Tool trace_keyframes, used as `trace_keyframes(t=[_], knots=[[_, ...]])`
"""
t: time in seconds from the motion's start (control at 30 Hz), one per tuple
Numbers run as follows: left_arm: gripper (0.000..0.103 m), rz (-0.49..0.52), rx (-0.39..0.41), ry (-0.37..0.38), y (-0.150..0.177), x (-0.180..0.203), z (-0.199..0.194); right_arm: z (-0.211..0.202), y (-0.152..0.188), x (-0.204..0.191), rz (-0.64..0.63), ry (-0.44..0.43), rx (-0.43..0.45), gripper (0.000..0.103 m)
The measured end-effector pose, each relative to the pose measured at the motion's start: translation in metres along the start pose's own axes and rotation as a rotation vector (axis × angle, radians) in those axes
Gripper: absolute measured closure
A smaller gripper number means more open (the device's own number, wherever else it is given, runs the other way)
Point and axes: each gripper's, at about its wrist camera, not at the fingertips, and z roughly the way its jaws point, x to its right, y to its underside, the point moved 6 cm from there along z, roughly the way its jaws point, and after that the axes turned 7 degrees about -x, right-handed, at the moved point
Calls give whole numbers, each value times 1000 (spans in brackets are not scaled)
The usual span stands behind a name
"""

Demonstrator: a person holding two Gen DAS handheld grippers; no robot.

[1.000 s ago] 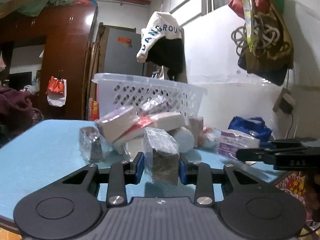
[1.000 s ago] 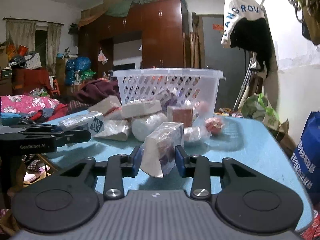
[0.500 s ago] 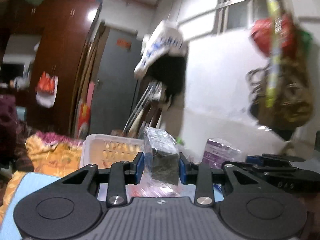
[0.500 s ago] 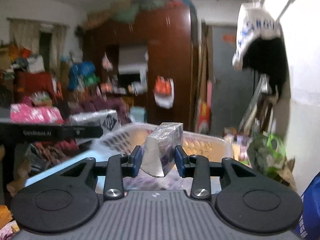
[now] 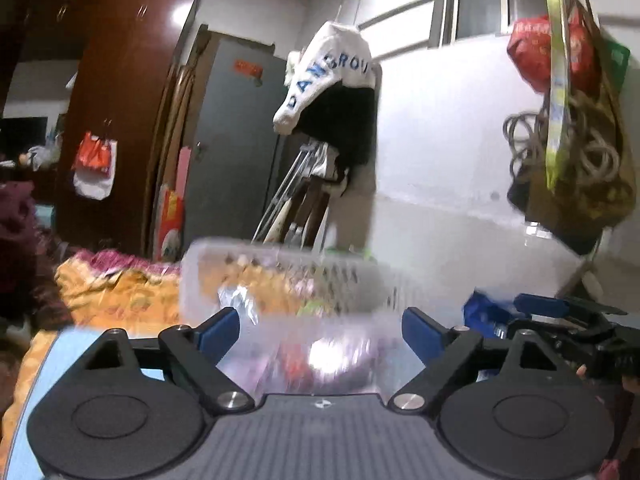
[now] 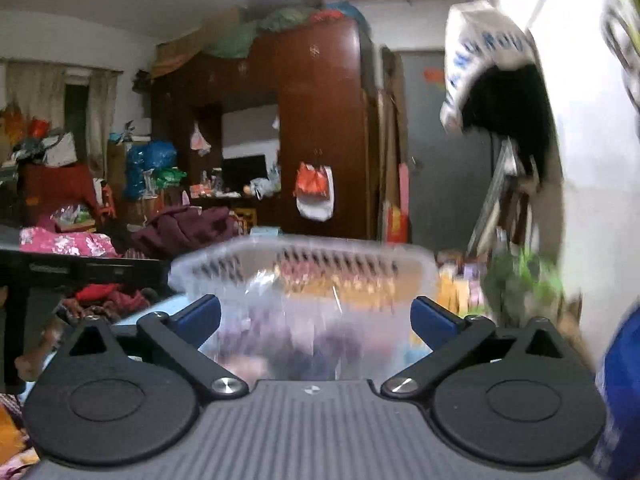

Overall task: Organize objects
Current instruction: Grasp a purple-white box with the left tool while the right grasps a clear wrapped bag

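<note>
Overhead, both grippers, left [image 5: 320, 330] and right [image 6: 316, 318], had just spread wide, fingers empty, above blurred white basket [image 5: 280, 264] at mid-frame

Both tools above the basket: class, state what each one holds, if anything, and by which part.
Nothing is held. The left tool and right tool have just been opening; their jaws stand wide over the white basket, with only blurred wrapped packets between them, ungripped.

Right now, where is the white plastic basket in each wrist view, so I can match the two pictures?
Left wrist view: the basket sits low at centre, blurred, just beyond the open left tool.
Right wrist view: the basket is low at centre, blurred, beyond the open right tool.
Shared landmark: the white garment with blue letters, hanging upper centre in the left view, upper right in the right view.
</note>
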Motion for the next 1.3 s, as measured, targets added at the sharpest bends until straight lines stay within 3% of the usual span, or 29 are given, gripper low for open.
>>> trace_keyframes(t=[0.13,0.2,0.37,0.57,0.63,0.83,1.07,1.3], knots=[[12,45,-61,-27,40,-11,-5,19,51,7,-22,7,-171,6],[12,56,-82,-38,49,-19,-2,29,62,8,-21,8,-215,16],[15,50,-135,-23,62,-34,9,43,75,2,-44,-19,-270,21],[20,62,-172,-9,65,-31,18,44,84,11,13,-51,-320,47],[36,66,-170,-13,65,-28,19,43,84,13,32,-60,-315,47],[37,98,-134,-14,70,-19,13,34,82,10,9,-41,-247,49],[37,64,-7,32,66,-22,-9,19,79,25,110,-71,-128,51],[37,2,-5,53,65,-32,-10,10,77,19,60,-19,-57,52]])
